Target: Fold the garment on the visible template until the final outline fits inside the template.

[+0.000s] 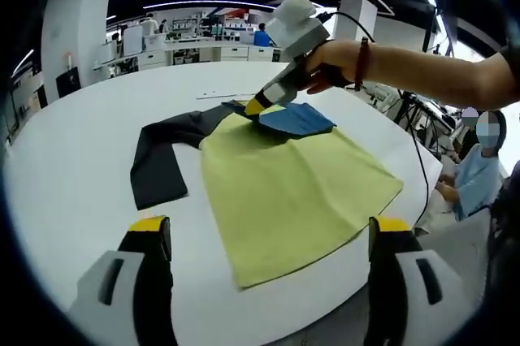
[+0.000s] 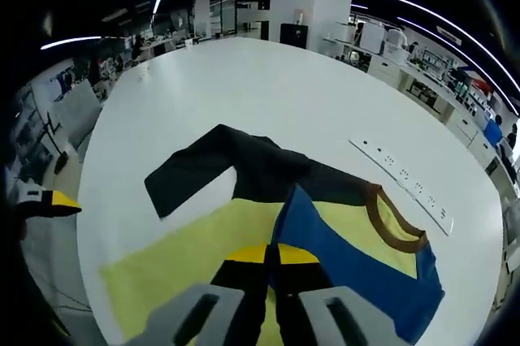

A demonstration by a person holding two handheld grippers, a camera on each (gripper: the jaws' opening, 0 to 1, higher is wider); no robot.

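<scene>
A big white table [image 1: 73, 159] fills the foreground of the left gripper view, with a workshop of benches and shelving behind it; strip lights run across the dark ceiling. A person in a light blue top [image 1: 478, 177] sits at the table's right edge.

The garment [image 1: 284, 179] lies flat on the table — a shirt with a yellow-green body, 1 dark sleeve [image 1: 158, 163] stretched out to the left, and a blue sleeve [image 1: 296, 118] folded in across the collar end. In the right gripper view the brown collar [image 2: 390, 224] shows beside the blue sleeve [image 2: 349, 265], and the dark sleeve [image 2: 207, 163] bends away over the bare table [image 2: 284, 86]; I cannot make out a template outline in either view.

A long white strip with dots [image 2: 402, 179] lies on the table just beyond the collar.

The right gripper [image 1: 256, 105], held in a hand [image 1: 329, 66] with a bead bracelet, comes down at the collar end; its jaws are pressed together on the blue sleeve's edge [image 2: 272, 255].

The left gripper [image 1: 264, 228] hangs above the near hem — jaws spread wide, pinching nothing.
</scene>
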